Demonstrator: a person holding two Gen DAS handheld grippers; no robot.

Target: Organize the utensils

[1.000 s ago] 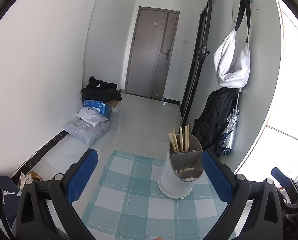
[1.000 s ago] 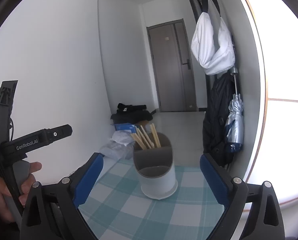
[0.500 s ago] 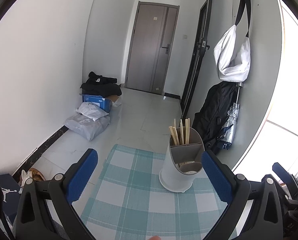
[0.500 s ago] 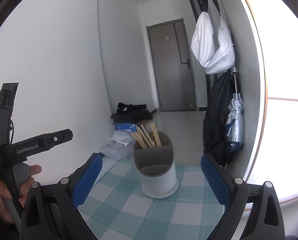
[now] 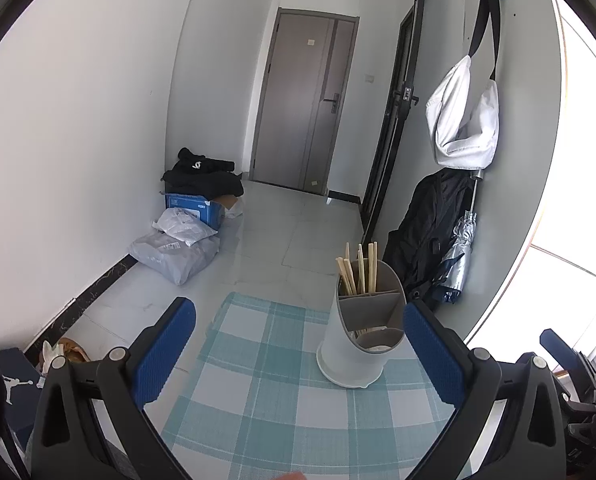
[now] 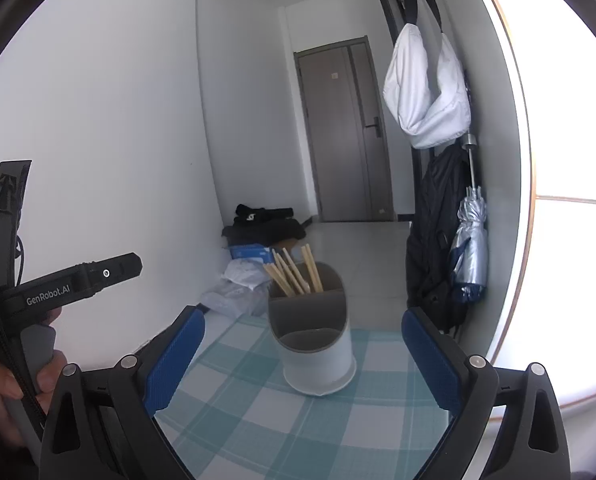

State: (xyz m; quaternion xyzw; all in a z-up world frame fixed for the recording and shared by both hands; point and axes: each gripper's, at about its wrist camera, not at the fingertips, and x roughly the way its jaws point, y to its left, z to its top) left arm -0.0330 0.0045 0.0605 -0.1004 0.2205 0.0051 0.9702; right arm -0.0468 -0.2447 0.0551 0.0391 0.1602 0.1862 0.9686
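Wooden chopsticks [image 5: 357,270] are standing in the utensil holder [image 5: 361,336] at lower right of the checked surface [image 5: 266,392]; both spread, empty claws, left claw [image 5: 298,356] and right claw [image 6: 301,364], are drifting back slightly, suggesting sorting is nearly finished.

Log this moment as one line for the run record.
left tool: open, empty | right tool: open, empty | chopsticks: upright in rear slot of utensil holder | holder: on checked cloth

My left gripper [image 5: 299,340] and right gripper [image 6: 302,354] both gape wide with nothing between their pads. The checked cloth [image 5: 258,392] lies bare ahead of me; only the holder [image 5: 357,340] stands on it, its chopsticks [image 5: 357,268] poking up at the back.
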